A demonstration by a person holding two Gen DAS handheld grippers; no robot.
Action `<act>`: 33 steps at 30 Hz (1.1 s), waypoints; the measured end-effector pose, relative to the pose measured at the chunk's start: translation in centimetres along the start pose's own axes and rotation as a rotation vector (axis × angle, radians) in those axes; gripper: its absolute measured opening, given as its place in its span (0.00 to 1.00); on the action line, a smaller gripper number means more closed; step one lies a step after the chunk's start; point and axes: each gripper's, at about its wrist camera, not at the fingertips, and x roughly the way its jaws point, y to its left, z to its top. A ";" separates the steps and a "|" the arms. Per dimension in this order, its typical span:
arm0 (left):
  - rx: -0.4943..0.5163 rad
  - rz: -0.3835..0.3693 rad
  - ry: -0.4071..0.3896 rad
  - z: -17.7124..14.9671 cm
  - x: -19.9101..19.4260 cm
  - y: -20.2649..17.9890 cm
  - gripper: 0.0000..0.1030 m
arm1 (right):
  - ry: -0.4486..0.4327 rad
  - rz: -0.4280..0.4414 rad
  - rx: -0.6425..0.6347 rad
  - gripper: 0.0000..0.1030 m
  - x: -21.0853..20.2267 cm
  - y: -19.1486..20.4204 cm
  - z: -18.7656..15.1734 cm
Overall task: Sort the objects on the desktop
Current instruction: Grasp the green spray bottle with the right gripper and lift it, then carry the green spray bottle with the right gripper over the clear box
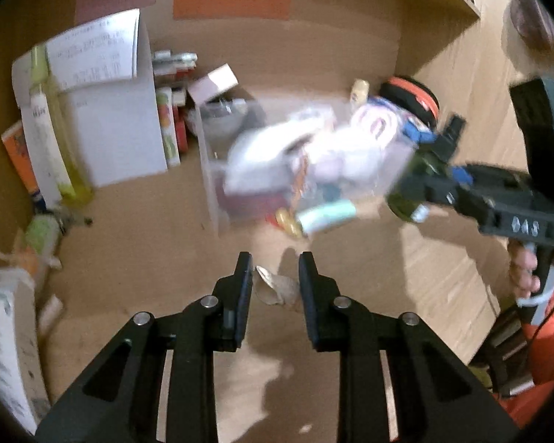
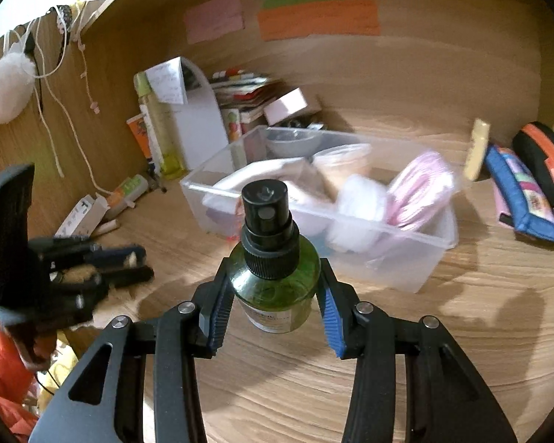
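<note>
I am holding the green spray bottle [image 2: 273,280] upright in the right gripper [image 2: 275,306], fingers clamped partway on its sides, just in front of the clear bin [image 2: 417,273]. The left gripper [image 1: 275,277] is pinching a crumpled paper scrap [image 1: 277,289], fingers nearly shut. I should be keeping the bottle level and clearing the bin's near wall before easing it inside.

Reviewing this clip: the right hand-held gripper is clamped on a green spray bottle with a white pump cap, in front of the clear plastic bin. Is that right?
Not quite. The cap is black, not white, as the right wrist view shows. The right hand-held gripper is clamped on the green spray bottle with a black pump cap, in front of the clear plastic bin.
</note>
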 end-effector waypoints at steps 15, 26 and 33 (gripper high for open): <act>-0.041 0.004 -0.143 8.2 1.2 0.9 0.24 | -0.083 -0.071 0.053 0.38 -2.8 -5.3 3.4; -0.094 -0.024 -0.133 12.6 4.5 1.3 0.24 | -0.082 -0.077 0.061 0.38 -0.6 -7.8 7.3; -0.121 -0.012 -0.073 13.6 7.4 2.0 0.24 | -0.054 -0.074 0.061 0.38 2.1 -8.5 9.3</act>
